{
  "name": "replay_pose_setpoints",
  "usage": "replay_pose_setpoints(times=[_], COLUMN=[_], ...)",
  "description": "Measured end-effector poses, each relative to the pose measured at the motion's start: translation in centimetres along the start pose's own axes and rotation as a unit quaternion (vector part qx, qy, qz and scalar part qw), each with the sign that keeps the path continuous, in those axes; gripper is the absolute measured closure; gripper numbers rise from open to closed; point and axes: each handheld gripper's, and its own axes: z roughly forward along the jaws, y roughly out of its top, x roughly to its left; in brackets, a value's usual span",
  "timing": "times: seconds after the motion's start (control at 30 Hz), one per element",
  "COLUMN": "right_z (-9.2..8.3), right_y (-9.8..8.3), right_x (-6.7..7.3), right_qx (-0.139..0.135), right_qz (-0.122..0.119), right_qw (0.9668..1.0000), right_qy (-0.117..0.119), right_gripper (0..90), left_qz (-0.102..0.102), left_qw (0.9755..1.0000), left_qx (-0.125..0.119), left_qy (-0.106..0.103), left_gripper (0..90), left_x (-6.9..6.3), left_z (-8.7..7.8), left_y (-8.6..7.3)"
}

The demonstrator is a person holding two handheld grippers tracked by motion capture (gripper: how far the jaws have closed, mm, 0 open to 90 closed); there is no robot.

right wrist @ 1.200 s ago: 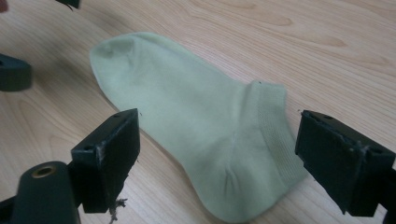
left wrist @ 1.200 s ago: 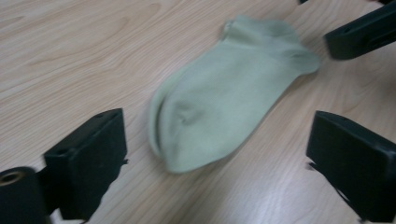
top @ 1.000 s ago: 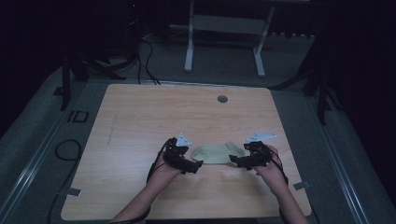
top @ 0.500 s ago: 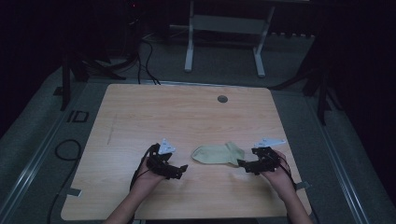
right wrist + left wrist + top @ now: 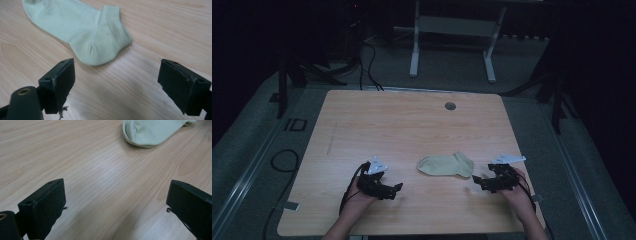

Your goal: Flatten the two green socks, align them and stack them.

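Observation:
A pale green ankle sock (image 5: pixel 446 165) lies flat on the wooden table (image 5: pixel 402 130), toe to the left and cuff to the right. My left gripper (image 5: pixel 393 189) rests low near the front edge, well left of the sock, jaws wide apart and empty. The left gripper view has the sock's toe (image 5: pixel 150 132) far ahead of the jaws. My right gripper (image 5: pixel 477 182) sits just right of the cuff, open, nothing in it. In the right gripper view the sock's heel and cuff (image 5: pixel 100 42) lie a short way beyond the spread jaws, apart from them.
A round grommet hole (image 5: pixel 450 106) sits near the table's far edge. Cables (image 5: pixel 282 165) trail on the floor at the left. A white desk frame (image 5: pixel 452 30) stands behind the table. Bare wood surrounds the sock.
Both grippers have let go of the sock and drawn back outward and toward the front edge. The sock now lies flat by itself.

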Motion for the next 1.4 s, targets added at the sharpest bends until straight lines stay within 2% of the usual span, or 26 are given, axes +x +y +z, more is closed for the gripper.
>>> replay_pose_setpoints(times=[0.17,0.2,0.37,0.5,0.63,0.9,1.07,1.17,1.2,1.4], right_z=[-0.3,-0.6,-1.0,-1.2,-1.5,-2.8,-3.2,-3.3,-3.4,-3.8], right_y=[-0.8,-1.2,-2.2,-3.2,-4.0,-5.0,-5.5,-5.7,-5.9,-6.3], right_x=[-0.4,-0.5,-0.9,-1.4,-1.8,-2.4,-2.7,-2.8,-2.8,-3.0], right_qx=[-0.002,-0.003,-0.007,-0.003,-0.003,-0.014,-0.015,-0.016,-0.017,-0.026], right_qz=[0.007,0.010,0.011,0.018,0.026,0.045,0.053,0.055,0.059,0.068], right_qw=[1.0000,0.9999,0.9998,0.9997,0.9992,0.9979,0.9973,0.9971,0.9968,0.9957], right_qy=[-0.003,-0.005,-0.012,-0.018,-0.030,-0.043,-0.049,-0.050,-0.051,-0.057], right_gripper=[14.1,14.1,14.1,14.0,14.0,14.0,14.1,14.1,14.1,13.9], left_qz=[-0.004,0.001,-0.019,-0.026,-0.029,-0.045,-0.055,-0.058,-0.066,-0.063], left_qw=[1.0000,1.0000,0.9996,0.9993,0.9989,0.9978,0.9964,0.9961,0.9953,0.9940], left_qx=[-0.001,-0.005,-0.012,-0.013,-0.013,-0.022,-0.023,-0.024,-0.025,-0.027], left_qy=[-0.003,-0.002,0.019,0.022,0.035,0.044,0.060,0.061,0.067,0.086], left_gripper=[2.3,2.4,2.3,2.4,2.4,2.3,2.4,2.3,2.4,2.3], left_x=[0.1,0.5,1.6,2.3,2.7,4.0,4.6,4.7,5.1,5.3], left_z=[-0.3,-0.7,-1.5,-2.2,-2.9,-4.5,-5.5,-5.6,-6.0,-6.5], left_y=[-0.5,-1.0,-1.7,-2.5,-3.1,-4.4,-5.3,-5.5,-6.0,-6.4])
